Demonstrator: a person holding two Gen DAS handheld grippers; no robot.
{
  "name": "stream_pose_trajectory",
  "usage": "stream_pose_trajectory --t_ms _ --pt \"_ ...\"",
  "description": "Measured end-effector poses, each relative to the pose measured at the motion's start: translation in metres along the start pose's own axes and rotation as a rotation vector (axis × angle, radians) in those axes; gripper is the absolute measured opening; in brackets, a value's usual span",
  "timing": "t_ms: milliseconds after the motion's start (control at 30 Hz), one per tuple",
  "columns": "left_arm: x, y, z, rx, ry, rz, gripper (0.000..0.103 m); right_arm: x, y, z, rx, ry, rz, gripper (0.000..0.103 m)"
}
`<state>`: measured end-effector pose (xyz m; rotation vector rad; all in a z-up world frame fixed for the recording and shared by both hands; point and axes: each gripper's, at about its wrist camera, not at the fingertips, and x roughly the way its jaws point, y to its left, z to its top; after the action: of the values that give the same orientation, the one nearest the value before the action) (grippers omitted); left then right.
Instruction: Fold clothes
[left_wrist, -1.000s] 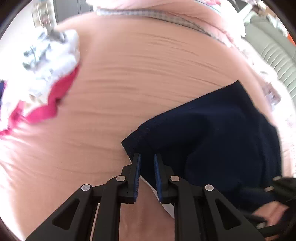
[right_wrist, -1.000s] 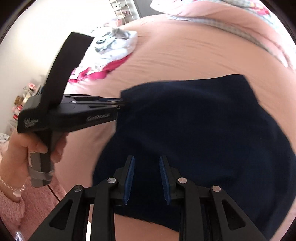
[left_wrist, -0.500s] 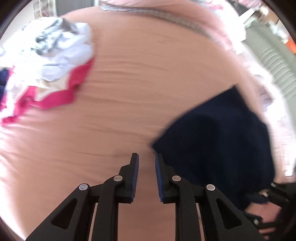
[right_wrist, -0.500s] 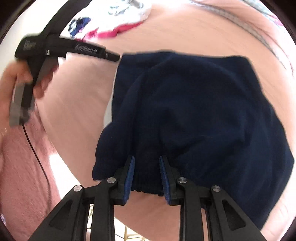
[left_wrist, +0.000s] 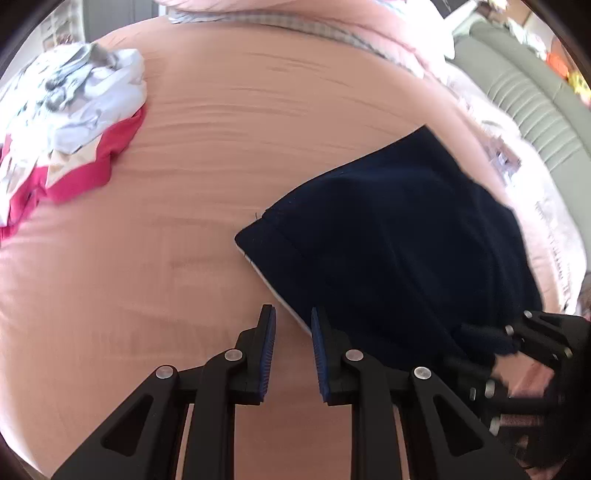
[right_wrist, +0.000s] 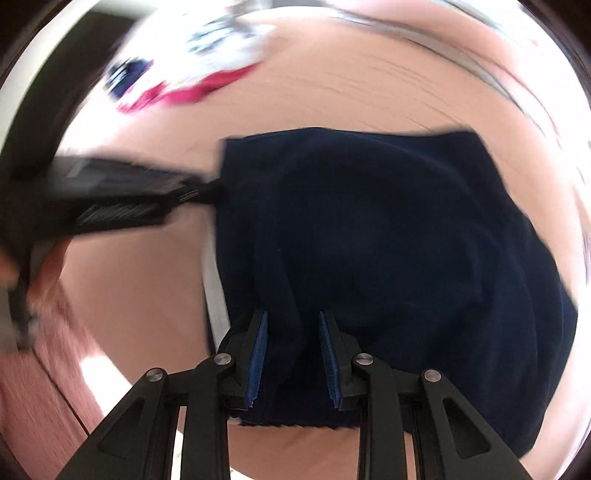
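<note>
Soft, limp dark navy knit garment (right_wrist: 388, 240): right gripper (right_wrist: 291, 350) pinches its hem, left gripper (left_wrist: 293, 354) empty, slightly open; grab corners.

The left gripper (left_wrist: 292, 347) points steeply down, its two black fingers a narrow gap apart, blue pads (left_wrist: 267, 354) facing each other with nothing between them; its jaws have just been opening a little. In the right wrist view it shows blurred at the left, its tip at the left edge of the dark garment (right_wrist: 388, 240), with the hand (right_wrist: 44, 273) that holds it a smear beneath. The right gripper (right_wrist: 291, 350) also points steeply down, near the person, its pads (right_wrist: 258, 354) pinching a fold of the near hem.
</note>
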<state>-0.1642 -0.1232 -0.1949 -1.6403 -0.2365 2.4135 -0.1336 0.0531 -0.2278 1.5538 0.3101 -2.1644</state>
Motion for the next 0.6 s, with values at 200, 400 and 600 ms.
stream_pose_trajectory --t_ms 200,400,600 --pt "-0.031 -0.018 -0.035 0.003 -0.057 -0.139 0.017 -0.023 -0.025 -0.009 0.045 -0.025 0.046 0.027" --pt "-0.025 -0.060 -0.060 0.055 -0.006 -0.166 0.017 -0.018 -0.039 -0.022 0.005 0.019 0.032 0.027" --pt "-0.007 -0.086 -0.052 0.146 -0.016 -0.035 0.018 -0.047 -0.080 -0.028 0.130 -0.067 0.100 0.027"
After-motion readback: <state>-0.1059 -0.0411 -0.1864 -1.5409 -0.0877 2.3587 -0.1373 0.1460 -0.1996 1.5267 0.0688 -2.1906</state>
